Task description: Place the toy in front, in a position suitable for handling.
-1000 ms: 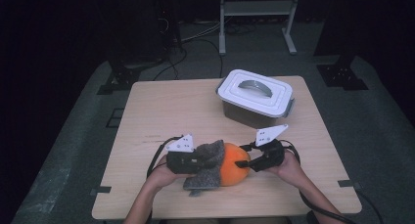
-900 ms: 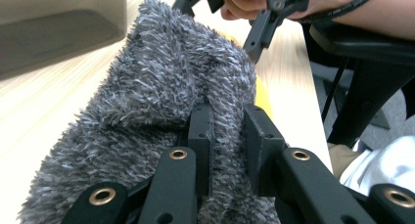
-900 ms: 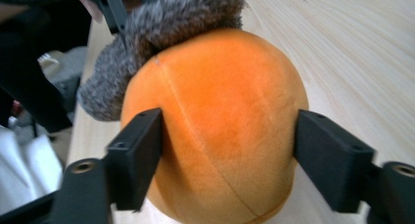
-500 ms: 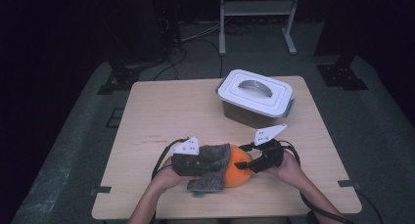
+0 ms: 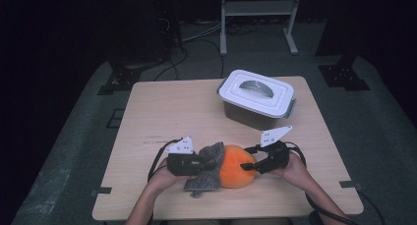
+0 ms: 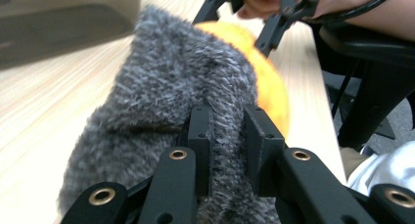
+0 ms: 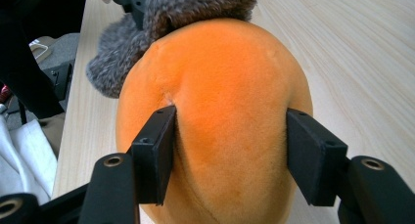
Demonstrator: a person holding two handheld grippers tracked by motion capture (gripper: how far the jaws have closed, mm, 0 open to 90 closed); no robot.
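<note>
A: We see an orange plush (image 5: 237,165) near the front edge of the table (image 5: 162,112), with a grey knit cloth (image 5: 206,167) against its left side, draped partly over it.

B: And our two tongs meet it from opposite sides. The left gripper (image 5: 199,162) comes in from the left, the right gripper (image 5: 252,165) from the right, so the plush lies between them.

A: In the left gripper view, we find the left gripper (image 6: 229,136) pinching a fold of the cloth (image 6: 166,92): the jaws stand close together with grey fuzz squeezed up between them. The plush (image 6: 266,82) sits just behind the cloth there.

B: In the right gripper view, the right gripper (image 7: 230,150) has its jaws set wide, one on each flank of the plush (image 7: 220,101). The left jaw dents the orange surface; the right jaw touches the other side. So we call it clamped on the plush.

A: The cloth (image 7: 161,18) shows beyond the plush in that view, capping its far end.

B: Farther back on the table, right of centre, we see a box (image 5: 255,104) with a white lid (image 5: 256,90) on it, well apart from the plush and both grippers.

A: A hand (image 5: 167,178) holds the left gripper, and another hand (image 5: 295,168) holds the right; both forearms come up from the near edge.
</note>
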